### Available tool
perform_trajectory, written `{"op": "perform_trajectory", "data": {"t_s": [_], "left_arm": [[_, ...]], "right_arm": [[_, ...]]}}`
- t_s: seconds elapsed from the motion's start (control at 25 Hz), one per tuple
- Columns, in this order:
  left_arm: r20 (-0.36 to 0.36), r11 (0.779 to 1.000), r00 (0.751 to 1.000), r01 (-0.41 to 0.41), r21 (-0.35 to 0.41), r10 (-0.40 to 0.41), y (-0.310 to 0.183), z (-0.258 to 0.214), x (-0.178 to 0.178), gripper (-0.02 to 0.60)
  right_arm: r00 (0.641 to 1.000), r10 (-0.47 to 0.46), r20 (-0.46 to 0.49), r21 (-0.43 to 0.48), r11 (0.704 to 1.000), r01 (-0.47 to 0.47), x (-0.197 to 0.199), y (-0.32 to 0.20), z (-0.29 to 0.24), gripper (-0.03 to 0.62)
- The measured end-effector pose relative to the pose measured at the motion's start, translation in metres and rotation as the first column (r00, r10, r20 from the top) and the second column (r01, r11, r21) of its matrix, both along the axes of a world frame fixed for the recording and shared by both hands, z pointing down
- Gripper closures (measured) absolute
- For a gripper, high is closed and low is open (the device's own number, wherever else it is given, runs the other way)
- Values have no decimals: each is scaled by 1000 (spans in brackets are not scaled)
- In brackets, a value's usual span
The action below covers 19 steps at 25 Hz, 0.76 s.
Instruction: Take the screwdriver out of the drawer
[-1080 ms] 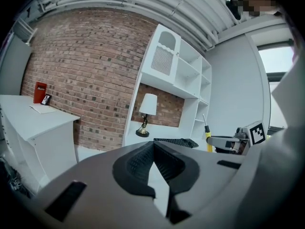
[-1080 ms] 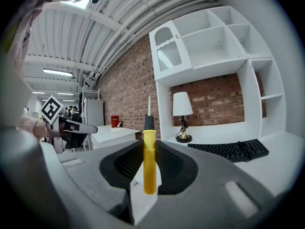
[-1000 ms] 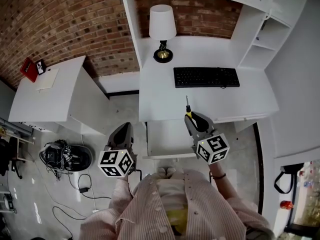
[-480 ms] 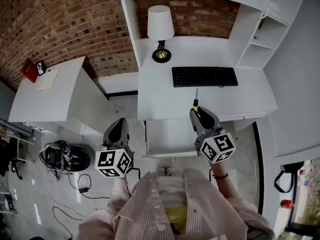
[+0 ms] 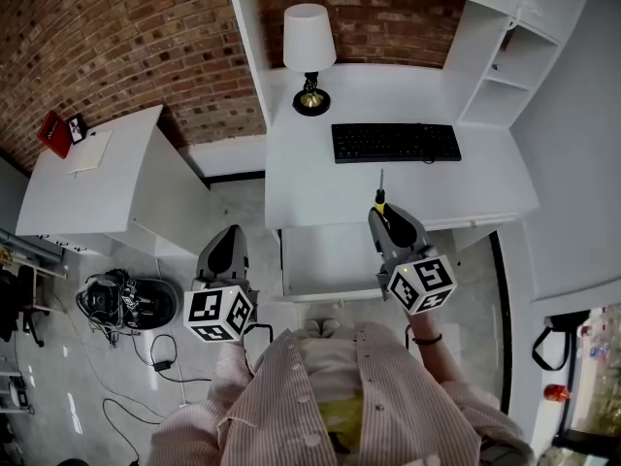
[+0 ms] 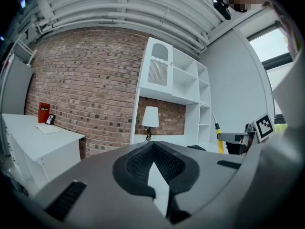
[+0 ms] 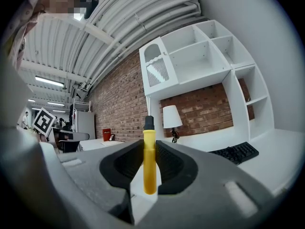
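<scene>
The yellow screwdriver (image 7: 149, 161) is pinched upright in the right gripper's (image 5: 385, 219) jaws at the surface's (image 5: 310, 192) front edge, above the open drawer (image 5: 325, 260). It could be dropped if the round handle slips. The left gripper's (image 5: 225, 246) jaws are closed and empty.

Red brick wall (image 5: 126, 37) behind a white desk (image 5: 320, 187) with shelves (image 5: 514, 66), lamp (image 5: 310, 42) and keyboard (image 5: 396, 142) — second white table (image 5: 68, 197) left, cables (image 5: 116, 304) on pale floor (image 5: 87, 377).

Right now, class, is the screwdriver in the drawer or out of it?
Out. The screwdriver is clamped upright between the jaws of the right tool, held clear of the open drawer.
</scene>
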<state>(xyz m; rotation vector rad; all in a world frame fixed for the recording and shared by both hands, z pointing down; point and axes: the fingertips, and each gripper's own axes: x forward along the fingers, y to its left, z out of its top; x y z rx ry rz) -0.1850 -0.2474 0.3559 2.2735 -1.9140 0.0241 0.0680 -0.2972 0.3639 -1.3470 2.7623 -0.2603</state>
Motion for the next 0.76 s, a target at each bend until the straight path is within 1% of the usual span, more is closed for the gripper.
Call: {"op": "perform_trajectory", "data": {"t_s": [0.32, 0.76], "left_arm": [[-5, 1000, 1000, -6, -2, 6, -2, 2, 3, 581], [0, 1000, 1000, 1, -3, -1, -4, 3, 0, 581]], "right_arm": [[1000, 30, -5, -13, 999, -30, 2, -1, 6, 513], [999, 40, -27, -41, 998, -41, -1, 1, 18, 513]]}}
